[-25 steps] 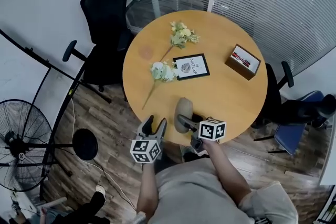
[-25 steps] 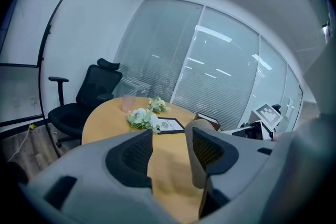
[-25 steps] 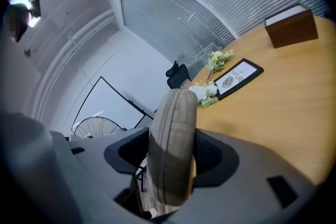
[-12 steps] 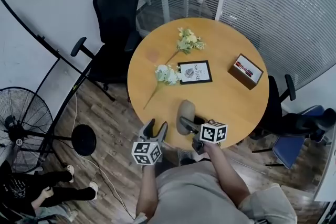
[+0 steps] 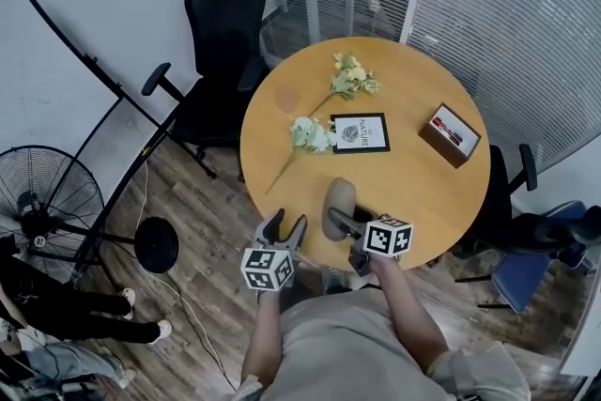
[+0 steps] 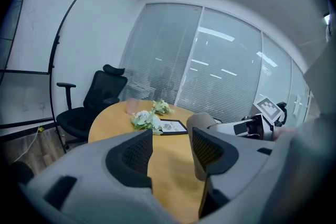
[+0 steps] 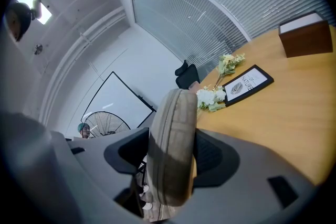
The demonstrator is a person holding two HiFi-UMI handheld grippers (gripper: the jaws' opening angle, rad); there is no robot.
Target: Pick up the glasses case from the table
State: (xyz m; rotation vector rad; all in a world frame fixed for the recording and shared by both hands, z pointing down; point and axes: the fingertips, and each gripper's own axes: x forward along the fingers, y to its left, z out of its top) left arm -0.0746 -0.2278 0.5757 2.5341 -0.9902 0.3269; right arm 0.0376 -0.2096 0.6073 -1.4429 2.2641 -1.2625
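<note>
Right gripper (image 7: 168, 157) held the glasses case (image 7: 176, 118) edgewise between its jaws; a firm, level lift would prevent slipping.

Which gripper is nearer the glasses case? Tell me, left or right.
Right. The right gripper has its jaws shut on the glasses case; the left gripper is apart to its left, jaws open and empty.

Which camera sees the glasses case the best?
The right gripper view: the glasses case fills its middle, gripped between the fingers. The head view shows it small from above; the left gripper view, half hidden.
</note>
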